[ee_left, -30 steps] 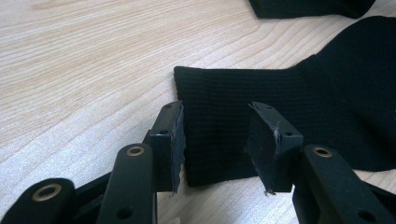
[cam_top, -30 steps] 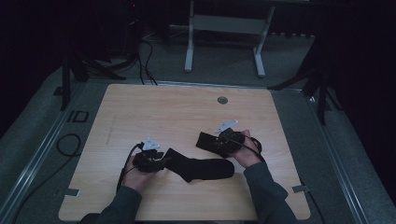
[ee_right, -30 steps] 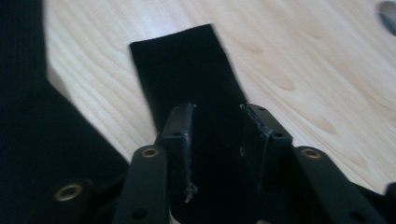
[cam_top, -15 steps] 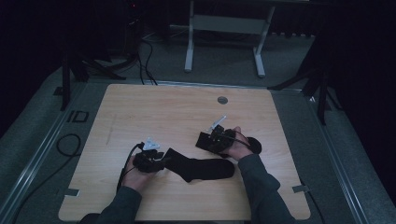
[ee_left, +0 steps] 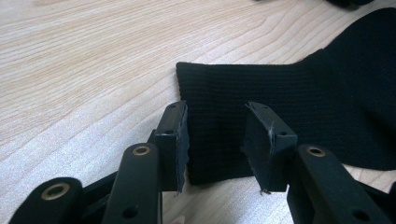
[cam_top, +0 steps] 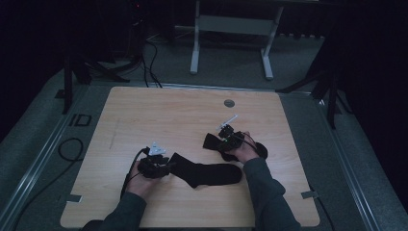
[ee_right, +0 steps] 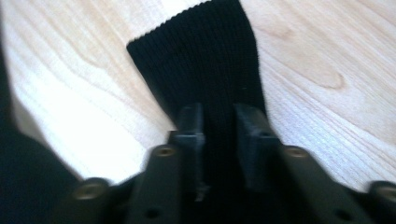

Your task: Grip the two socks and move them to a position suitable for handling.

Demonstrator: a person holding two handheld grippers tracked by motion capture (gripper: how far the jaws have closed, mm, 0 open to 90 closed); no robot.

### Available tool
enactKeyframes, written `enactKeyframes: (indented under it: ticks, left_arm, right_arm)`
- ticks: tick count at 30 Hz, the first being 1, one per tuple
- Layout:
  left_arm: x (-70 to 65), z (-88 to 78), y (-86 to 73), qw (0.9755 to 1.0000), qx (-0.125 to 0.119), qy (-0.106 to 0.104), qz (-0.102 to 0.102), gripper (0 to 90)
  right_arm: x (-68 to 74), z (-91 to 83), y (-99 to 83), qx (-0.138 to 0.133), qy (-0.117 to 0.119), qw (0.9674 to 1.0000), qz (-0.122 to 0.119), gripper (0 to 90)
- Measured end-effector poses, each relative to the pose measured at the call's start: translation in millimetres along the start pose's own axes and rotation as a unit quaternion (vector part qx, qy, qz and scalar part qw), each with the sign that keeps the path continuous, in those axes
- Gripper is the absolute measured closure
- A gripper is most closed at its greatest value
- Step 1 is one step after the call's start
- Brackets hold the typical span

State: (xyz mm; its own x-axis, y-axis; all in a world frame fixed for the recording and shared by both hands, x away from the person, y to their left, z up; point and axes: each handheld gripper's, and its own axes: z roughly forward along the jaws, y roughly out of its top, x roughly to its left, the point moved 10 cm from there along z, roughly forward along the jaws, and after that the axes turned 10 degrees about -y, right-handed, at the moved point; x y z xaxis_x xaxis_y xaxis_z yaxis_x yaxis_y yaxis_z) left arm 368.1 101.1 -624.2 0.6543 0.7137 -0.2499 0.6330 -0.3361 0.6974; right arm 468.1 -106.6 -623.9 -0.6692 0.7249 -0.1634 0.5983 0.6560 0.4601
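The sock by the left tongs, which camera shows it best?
The high view: the whole sock lies flat on the table. The left gripper view shows just its ribbed cuff up close; the right gripper view shows another sock.

2 black socks [cam_top: 207,172] [cam_top: 211,141], flat, apart

- Left forearm comes in from the bottom edge of the high view, sleeve dark, hand wrapped around the left gripper [cam_top: 166,167], which points toward the table's middle.
- Its jaws have just been closing — a clear gap remains between the pads [ee_left: 180,140], with black fabric lying between them.
- Right forearm angles up from the bottom; the right gripper [cam_top: 217,140] points left.
- Its jaws have just been closing — they stand narrow, fabric between.
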Motion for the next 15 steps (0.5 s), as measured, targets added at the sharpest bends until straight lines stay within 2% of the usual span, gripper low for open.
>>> enactKeyframes:
  ticks: [2,7,10,15]
  left_arm:
    - [-0.2,0.0,-0.1,1.0,0.0,0.0,0.0,60.1]
    - [1.3,-0.3,-0.4,1.0,0.0,0.0,-0.003,60.1]
    - [1.3,-0.4,-0.5,1.0,0.001,0.001,-0.002,60.1]
    - [0.6,0.6,-1.4,1.0,0.005,0.002,-0.001,60.0]
  right_arm:
    - [-1.3,0.3,0.2,-0.002,-0.002,0.9999,0.017,82.5]
    - [1.6,-3.1,0.0,-0.006,-0.002,0.9994,0.034,83.4]
    - [8.5,-13.1,2.0,-0.021,0.006,0.9991,0.036,83.4]
    - [17.7,-40.6,9.4,-0.056,0.011,0.9978,0.034,83.4]
